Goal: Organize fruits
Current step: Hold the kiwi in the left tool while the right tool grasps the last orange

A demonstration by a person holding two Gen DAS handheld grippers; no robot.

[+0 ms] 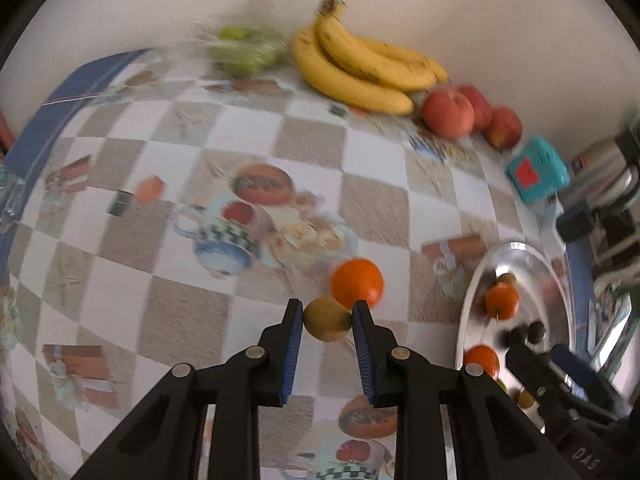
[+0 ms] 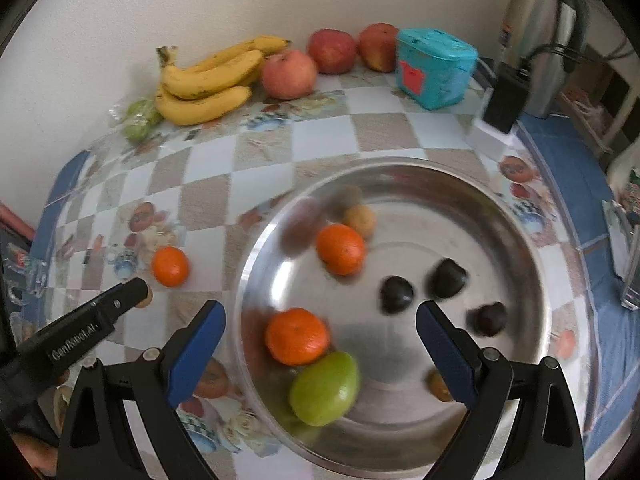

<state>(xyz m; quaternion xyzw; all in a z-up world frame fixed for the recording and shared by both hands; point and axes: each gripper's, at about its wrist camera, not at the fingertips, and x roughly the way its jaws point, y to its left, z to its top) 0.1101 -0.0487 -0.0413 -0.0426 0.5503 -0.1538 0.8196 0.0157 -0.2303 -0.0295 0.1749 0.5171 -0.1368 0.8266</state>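
My left gripper (image 1: 327, 317) is shut on a small brownish-yellow round fruit (image 1: 327, 319), held just above the checked tablecloth. Right behind it an orange tangerine (image 1: 357, 282) lies on the cloth, also seen as the tangerine (image 2: 170, 266) in the right wrist view. There the left gripper's fingers (image 2: 132, 294) show beside that tangerine. My right gripper (image 2: 320, 320) hangs open over the steel bowl (image 2: 520, 216). In the bowl lie two tangerines (image 2: 297, 335), a green fruit (image 2: 324, 388), dark plums (image 2: 396, 294) and small brown fruits (image 2: 360, 220).
Against the back wall lie bananas (image 2: 204, 80), red apples (image 2: 289, 74), bagged green fruit (image 2: 138, 118) and a teal box (image 2: 436, 67). A black charger on a white block (image 2: 502, 100) and a steel kettle (image 2: 536, 20) stand at the right. The blue table edge (image 2: 592, 264) runs right of the bowl.
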